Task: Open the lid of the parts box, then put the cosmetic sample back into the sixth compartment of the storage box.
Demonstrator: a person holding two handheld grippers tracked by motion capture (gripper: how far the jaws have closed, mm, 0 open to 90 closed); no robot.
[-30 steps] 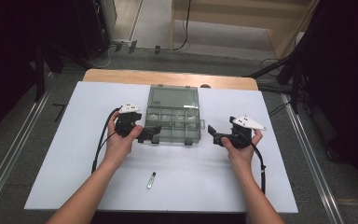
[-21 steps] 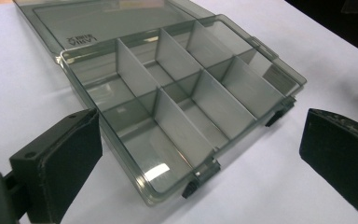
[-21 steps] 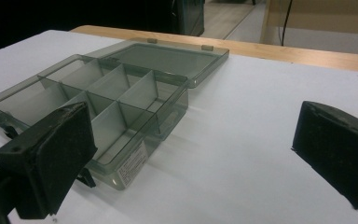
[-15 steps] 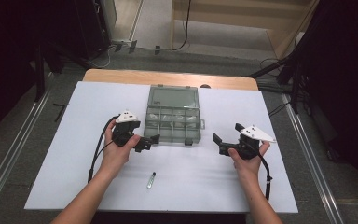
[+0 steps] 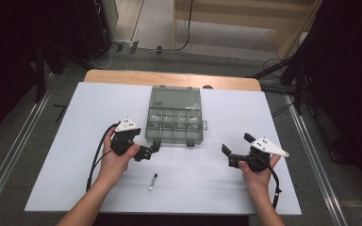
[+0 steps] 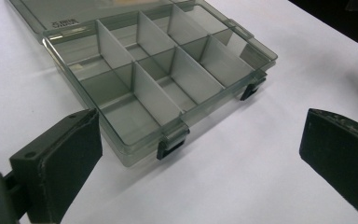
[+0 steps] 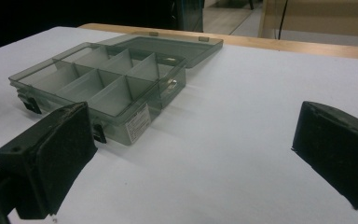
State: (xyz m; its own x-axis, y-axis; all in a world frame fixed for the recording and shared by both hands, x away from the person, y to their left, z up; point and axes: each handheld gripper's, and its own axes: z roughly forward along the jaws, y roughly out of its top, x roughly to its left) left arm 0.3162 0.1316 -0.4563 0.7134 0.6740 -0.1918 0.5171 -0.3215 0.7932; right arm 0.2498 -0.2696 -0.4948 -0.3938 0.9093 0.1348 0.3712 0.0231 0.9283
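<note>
A clear grey compartment box lies open in the middle of the white table, its lid folded flat behind it. Its compartments look empty. My left gripper is open just off the box's front left corner, and that corner sits close beyond its jaws in the left gripper view. My right gripper is open to the right of the box, with bare table between its jaws and the box farther off. A small green-tinted vial lies on the table in front of the left hand.
The white table top has free room on both sides of the box. A wooden strip runs along the far edge. Black cables trail from both grippers toward the near edge. Dark stands and floor rails surround the table.
Both grippers have drawn back from the box toward the near edge. The right one moved farther right and away from it. The box and the vial have not moved.
</note>
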